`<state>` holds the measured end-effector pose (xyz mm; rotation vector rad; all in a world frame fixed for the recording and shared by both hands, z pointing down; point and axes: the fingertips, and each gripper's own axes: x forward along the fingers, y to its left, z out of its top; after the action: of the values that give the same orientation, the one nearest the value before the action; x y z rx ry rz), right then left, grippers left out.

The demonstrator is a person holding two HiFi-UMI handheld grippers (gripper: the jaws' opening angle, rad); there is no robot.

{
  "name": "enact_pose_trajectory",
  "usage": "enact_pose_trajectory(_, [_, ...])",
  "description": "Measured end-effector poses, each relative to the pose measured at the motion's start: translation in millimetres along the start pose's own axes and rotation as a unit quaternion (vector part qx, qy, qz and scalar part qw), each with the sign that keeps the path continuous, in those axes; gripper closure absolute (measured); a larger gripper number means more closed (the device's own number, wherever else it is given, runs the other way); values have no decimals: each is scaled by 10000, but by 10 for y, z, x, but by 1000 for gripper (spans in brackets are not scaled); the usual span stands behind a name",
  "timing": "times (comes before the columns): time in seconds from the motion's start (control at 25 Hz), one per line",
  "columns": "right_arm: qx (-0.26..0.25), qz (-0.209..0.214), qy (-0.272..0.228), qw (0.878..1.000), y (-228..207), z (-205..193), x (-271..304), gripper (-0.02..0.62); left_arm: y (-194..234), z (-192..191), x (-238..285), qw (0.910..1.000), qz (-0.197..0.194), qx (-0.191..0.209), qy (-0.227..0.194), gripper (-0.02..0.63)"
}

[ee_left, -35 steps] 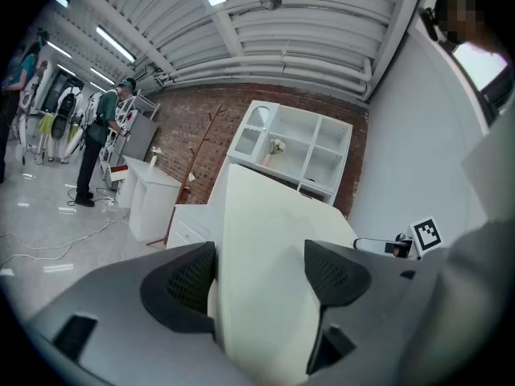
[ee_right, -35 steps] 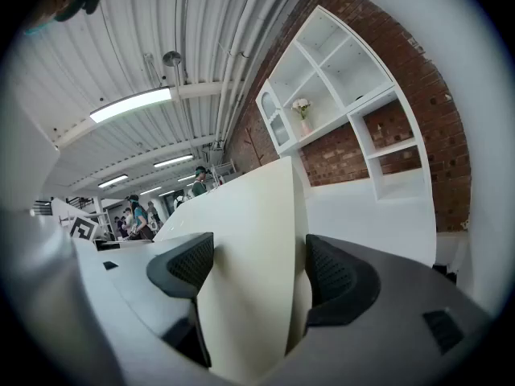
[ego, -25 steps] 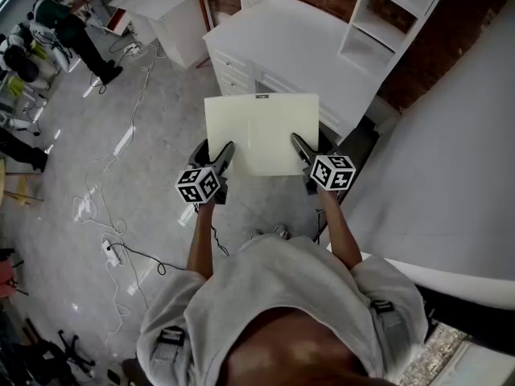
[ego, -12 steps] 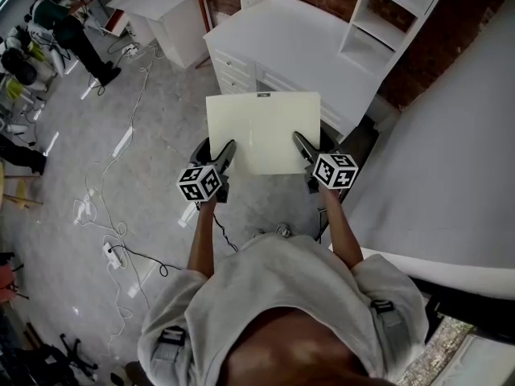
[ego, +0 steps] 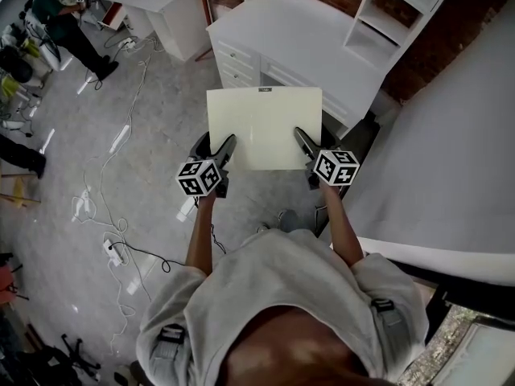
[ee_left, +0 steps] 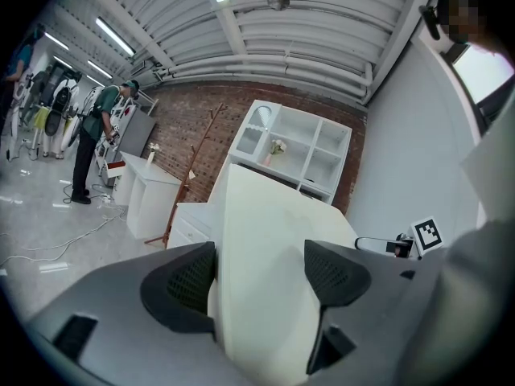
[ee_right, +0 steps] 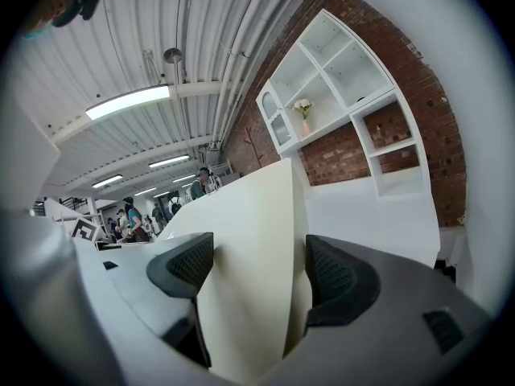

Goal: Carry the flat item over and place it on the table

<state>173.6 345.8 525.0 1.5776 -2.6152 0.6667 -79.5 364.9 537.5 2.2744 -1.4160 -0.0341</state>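
We hold the cream board (ego: 264, 127) at its near corners, the left hand-held gripper (ego: 224, 149) and the right hand-held gripper (ego: 301, 141) each clamped onto it. It hangs level over the grey floor (ego: 153, 151), where cables (ego: 86, 203) trail. Beyond it stands the white surface (ego: 306, 39), with a white shelf unit (ego: 394, 14) against the brick wall (ego: 451, 30); a person (ego: 72, 30) stands far left

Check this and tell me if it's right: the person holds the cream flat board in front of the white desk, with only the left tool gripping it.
One thing is wrong: both tools grip it. The right gripper view shows the right tool also closed on the board, just as the left tool is. The rest stands: the board is held in front of the white desk.
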Motion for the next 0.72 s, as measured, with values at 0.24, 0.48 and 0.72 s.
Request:
enact_pose_trajectory(0.24, [-10,2,20,10000,50,-18,70,219,89,9,-3,10000,-12,-37,6,252])
enact_pose_trajectory(0.48, [-4,37,89,10000,14,-73,257,219,233,-22,87,9999,59,-83,22,252])
enact_pose_trajectory(0.72, [-1,95,80,9999,-76,5,603,219,428,89,337,9999,117,-73,-3,252])
